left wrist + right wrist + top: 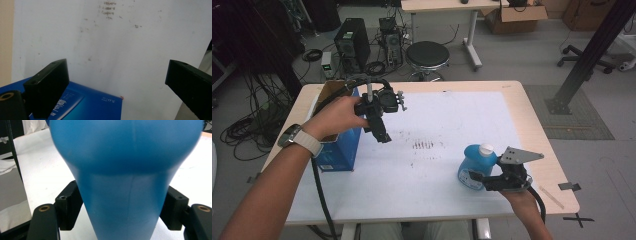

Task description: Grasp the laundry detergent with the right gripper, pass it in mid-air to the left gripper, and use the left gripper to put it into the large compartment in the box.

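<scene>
right gripper (484,181) sits at the lower right of the high view, and its jaws are clamped on the narrow part of the blue bottle (475,165). in the right gripper view that bottle (125,170) rises straight up from between the two jaws, touching both. the bottle lies on the white sheet (437,175) with its white cap (486,149) pointing away. further up and left, the left gripper (382,134) hangs over the sheet just beside the blue box (339,152), jaws spread wide apart with nothing in them. the box corner (100,105) sits at the lower left of the left gripper view.
</scene>
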{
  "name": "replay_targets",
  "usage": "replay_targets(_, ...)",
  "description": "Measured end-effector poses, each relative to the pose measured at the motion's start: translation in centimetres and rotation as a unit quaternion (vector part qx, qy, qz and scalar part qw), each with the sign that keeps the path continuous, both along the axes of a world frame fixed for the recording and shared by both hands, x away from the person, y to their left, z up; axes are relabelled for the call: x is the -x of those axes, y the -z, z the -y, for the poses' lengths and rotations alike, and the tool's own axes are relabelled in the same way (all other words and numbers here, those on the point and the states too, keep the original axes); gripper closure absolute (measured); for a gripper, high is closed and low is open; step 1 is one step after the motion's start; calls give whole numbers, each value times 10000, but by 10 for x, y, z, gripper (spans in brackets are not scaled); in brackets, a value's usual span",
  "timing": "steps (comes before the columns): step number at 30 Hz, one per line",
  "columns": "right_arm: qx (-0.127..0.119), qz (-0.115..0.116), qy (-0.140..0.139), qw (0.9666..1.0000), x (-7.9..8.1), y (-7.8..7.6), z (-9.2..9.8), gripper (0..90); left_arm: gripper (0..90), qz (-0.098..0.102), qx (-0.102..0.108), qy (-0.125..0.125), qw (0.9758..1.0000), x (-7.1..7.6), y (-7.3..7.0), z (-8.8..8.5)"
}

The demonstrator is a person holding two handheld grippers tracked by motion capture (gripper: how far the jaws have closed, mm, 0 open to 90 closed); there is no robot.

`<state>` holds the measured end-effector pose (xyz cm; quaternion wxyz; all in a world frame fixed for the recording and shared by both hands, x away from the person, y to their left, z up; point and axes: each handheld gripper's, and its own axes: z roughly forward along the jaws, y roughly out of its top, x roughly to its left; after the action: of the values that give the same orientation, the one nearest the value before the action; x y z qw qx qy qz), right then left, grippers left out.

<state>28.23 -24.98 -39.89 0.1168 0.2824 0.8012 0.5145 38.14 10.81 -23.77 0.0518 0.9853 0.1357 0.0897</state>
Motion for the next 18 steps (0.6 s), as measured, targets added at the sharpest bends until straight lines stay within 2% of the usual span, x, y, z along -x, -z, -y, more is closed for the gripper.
replay_targets(18,-56,117,-26,9999,0,-1,1,404,57,15,-5,-20,10000,0,0,-1)
